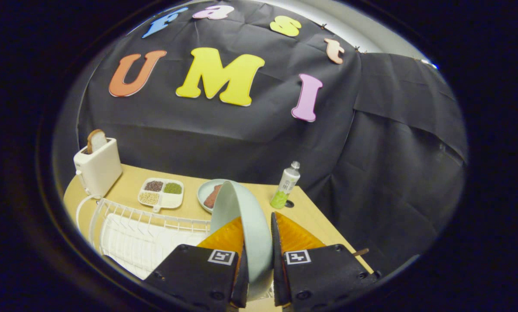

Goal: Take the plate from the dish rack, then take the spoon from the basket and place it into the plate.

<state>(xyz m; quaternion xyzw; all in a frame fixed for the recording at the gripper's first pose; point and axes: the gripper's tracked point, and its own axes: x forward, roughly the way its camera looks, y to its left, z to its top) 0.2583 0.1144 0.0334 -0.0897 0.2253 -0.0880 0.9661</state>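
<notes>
The gripper [259,242] is clamping the plate [246,225] on edge, both fingers pressing on its faces, so the plate is standing upright between them and rising above the tips. Just left of the fingers, the white wire rack [142,229] is sitting on the surface [311,216], and the plate is looking clear of its wires, though whether its lower rim is touching anything is hidden by the gripper. Beyond the plate, a second dish [207,195] with something brown in it is lying flat, with a divided tray [161,193] of grains beside it. A bottle [286,185] is standing to the right, near the surface's edge. Farthest left, a toaster [98,167] is holding a slice of bread [96,141].

The first step seems to be in hand: the plate is being taken from the rack. Next, it probably needs tipping flat and setting on bare surface before going for the spoon. A thin brown stick [360,251] is poking out by the right finger; whether that is the spoon I cannot tell.
</notes>
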